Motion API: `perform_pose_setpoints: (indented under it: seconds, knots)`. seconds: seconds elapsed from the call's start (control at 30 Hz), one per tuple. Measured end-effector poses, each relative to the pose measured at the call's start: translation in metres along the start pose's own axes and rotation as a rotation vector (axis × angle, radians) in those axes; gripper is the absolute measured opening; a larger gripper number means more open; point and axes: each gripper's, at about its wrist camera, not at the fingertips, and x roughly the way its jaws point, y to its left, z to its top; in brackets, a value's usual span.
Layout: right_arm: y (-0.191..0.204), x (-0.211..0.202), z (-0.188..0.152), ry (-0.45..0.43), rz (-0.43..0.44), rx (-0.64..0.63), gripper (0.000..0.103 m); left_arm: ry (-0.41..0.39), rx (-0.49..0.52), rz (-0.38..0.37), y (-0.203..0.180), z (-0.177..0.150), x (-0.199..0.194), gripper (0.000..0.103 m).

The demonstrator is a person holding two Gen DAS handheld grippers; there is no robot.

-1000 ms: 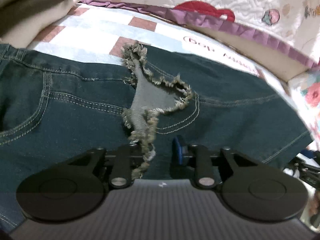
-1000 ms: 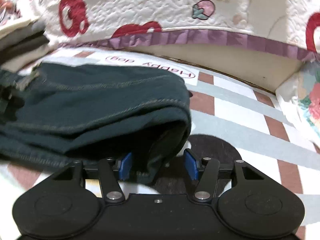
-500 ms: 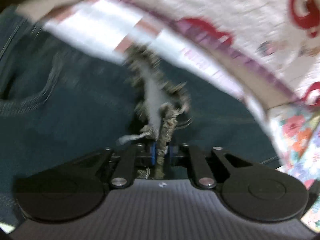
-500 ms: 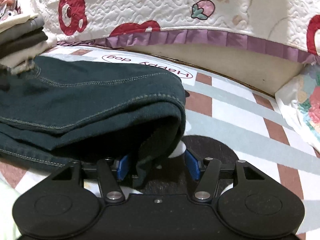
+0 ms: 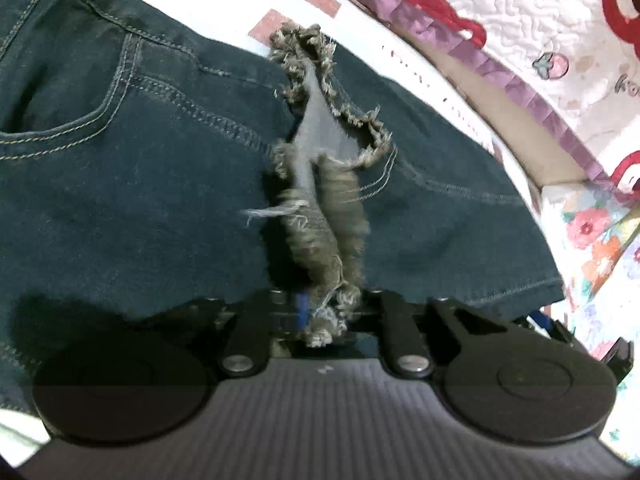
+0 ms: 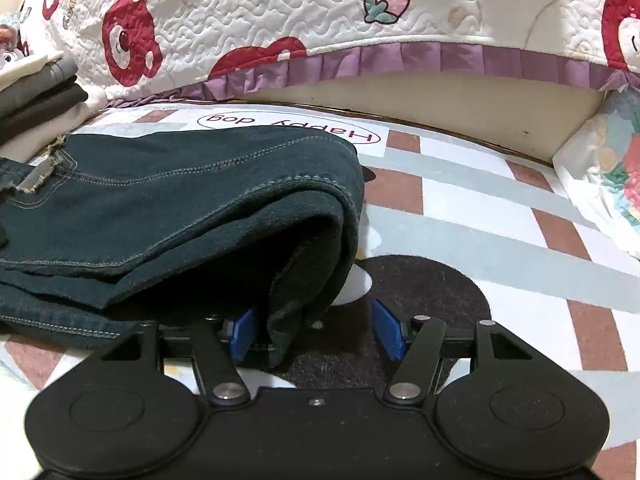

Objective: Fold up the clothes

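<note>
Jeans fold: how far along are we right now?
Done: the jeans already lie doubled on the checked mat. In hand: left gripper is clamped on the frayed hem; right gripper sits open around the folded edge. Left: right grip, final fold.

Work surface is a checked mat [image 6: 472, 208] in white, grey-blue and brick-red squares, with a black round patch and an oval "Happy dog" label [image 6: 289, 128]. Behind it a cream quilted bedspread [image 6: 304, 4] printed with red bears and strawberries, purple ruffle trim [image 6: 440, 60], beige base below. Floral fabric [image 6: 612, 168] at right, stacked folded garments [image 6: 36, 96] at left.
</note>
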Motion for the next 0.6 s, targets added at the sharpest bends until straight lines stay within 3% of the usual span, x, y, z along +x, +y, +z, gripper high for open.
perform_pose_setpoints:
  seconds: [0.13,0.2,0.27,0.33,0.4,0.43,0.47,0.57,0.6]
  knots:
    - [-0.001,0.002,0.001,-0.001,0.007,0.001,0.067,-0.049,0.062,-0.024,-0.014,-0.002,-0.002,0.012]
    - [0.0,0.002,0.002,-0.003,0.008,-0.008,0.067,-0.047,0.117,0.021,-0.023,-0.003,0.001,0.016]
    - [0.001,0.003,0.003,-0.005,0.007,-0.019,0.067,-0.031,0.163,0.089,-0.029,-0.006,0.008,0.031]
    - [0.002,0.002,0.002,-0.007,0.009,-0.022,0.067,-0.046,0.167,0.096,-0.03,-0.006,0.008,0.032]
    - [0.002,0.002,0.002,-0.009,0.01,-0.025,0.067,-0.061,0.171,0.104,-0.031,-0.006,0.008,0.03]
    - [0.002,0.002,0.002,-0.01,0.01,-0.024,0.067,-0.068,0.173,0.108,-0.031,-0.006,0.008,0.015]
    - [0.002,0.002,0.002,-0.011,0.01,-0.023,0.067,-0.075,0.175,0.112,-0.032,-0.006,0.008,0.008]
    - [0.001,0.004,0.003,-0.019,0.009,-0.027,0.067,-0.111,0.194,0.13,-0.035,-0.007,0.005,0.005]
    - [0.001,0.004,0.003,-0.021,0.008,-0.029,0.067,-0.17,0.248,0.162,-0.044,-0.007,-0.004,0.005]
